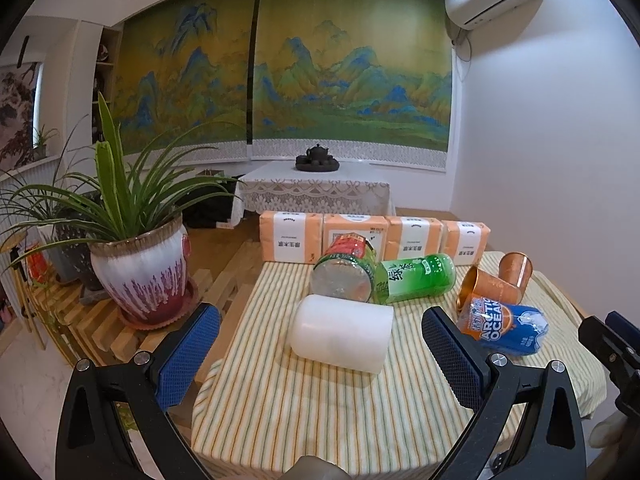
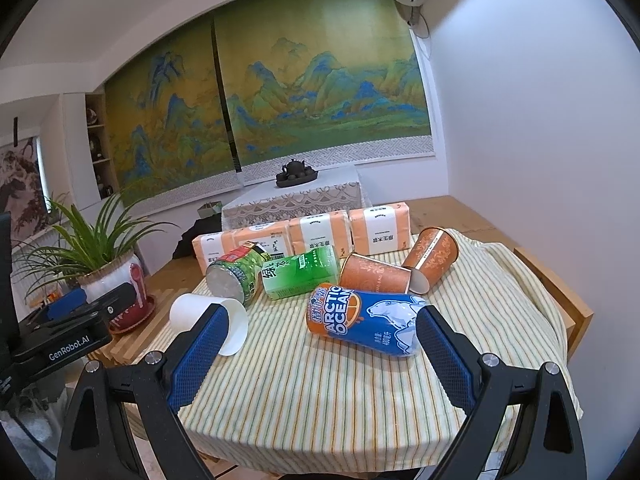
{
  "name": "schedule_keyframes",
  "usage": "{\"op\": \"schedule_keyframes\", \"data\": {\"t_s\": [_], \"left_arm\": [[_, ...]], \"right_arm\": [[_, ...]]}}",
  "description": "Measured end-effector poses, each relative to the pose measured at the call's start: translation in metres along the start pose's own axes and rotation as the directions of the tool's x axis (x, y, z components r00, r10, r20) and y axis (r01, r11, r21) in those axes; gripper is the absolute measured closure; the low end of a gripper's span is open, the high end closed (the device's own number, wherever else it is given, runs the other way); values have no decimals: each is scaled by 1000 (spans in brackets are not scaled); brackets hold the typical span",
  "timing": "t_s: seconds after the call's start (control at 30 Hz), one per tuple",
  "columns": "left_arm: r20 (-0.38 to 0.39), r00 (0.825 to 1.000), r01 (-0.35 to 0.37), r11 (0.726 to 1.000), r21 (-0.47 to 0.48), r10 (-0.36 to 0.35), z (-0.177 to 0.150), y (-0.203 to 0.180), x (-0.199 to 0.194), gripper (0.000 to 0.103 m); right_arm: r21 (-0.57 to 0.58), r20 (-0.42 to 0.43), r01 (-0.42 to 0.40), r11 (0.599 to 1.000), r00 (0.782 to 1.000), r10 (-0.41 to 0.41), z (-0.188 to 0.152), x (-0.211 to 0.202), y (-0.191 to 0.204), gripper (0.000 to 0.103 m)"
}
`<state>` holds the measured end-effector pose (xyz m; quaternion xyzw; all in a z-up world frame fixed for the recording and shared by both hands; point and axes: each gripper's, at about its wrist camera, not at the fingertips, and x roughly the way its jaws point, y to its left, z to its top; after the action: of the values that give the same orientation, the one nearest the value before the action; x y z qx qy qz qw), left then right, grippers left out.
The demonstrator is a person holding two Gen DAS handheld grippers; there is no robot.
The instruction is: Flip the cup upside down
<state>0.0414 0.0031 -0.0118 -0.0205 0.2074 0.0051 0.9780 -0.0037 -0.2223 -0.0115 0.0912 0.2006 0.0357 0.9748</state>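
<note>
Several paper cups lie on their sides on a striped tablecloth. A plain white cup lies just ahead of my open left gripper; in the right wrist view the white cup is at the left. A blue Arctic Ocean cup lies ahead of my open, empty right gripper, and shows in the left view. Two orange cups, a green tea cup and a red-green cup lie behind.
Several orange tissue packs line the table's far edge. A potted plant stands on a slatted bench at the left. A low table with a tea set is behind. The white wall is at the right.
</note>
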Motion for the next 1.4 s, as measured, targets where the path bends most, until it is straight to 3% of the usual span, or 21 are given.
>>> {"op": "schedule_keyframes", "data": {"t_s": [0.2,0.43,0.6,0.77,1.1,1.3,1.4], "left_arm": [[-41,999,15,1000,4,-15,7,5,16,1],[-153,984,93,995,38,-86,31,5,58,1],[-269,948,184,982,30,-169,47,2,97,1],[-343,928,181,981,65,-148,57,-6,138,1],[-483,868,197,974,114,-119,75,-21,209,1],[-563,819,217,969,118,-115,79,-31,246,1],[-607,786,226,969,98,-122,76,-32,262,1]], "right_arm": [[5,-12,0,1000,1000,0,-2,6,-3,10],[24,-30,4,1000,1000,-3,-5,17,-10,10],[40,-39,10,999,999,-8,-6,22,-18,10],[56,-43,22,998,999,-20,-6,27,-29,10],[77,-80,53,996,996,-47,-7,46,-53,10],[105,-97,77,991,993,-67,-11,53,-69,10],[121,-95,89,989,992,-78,-11,55,-78,10]]}}
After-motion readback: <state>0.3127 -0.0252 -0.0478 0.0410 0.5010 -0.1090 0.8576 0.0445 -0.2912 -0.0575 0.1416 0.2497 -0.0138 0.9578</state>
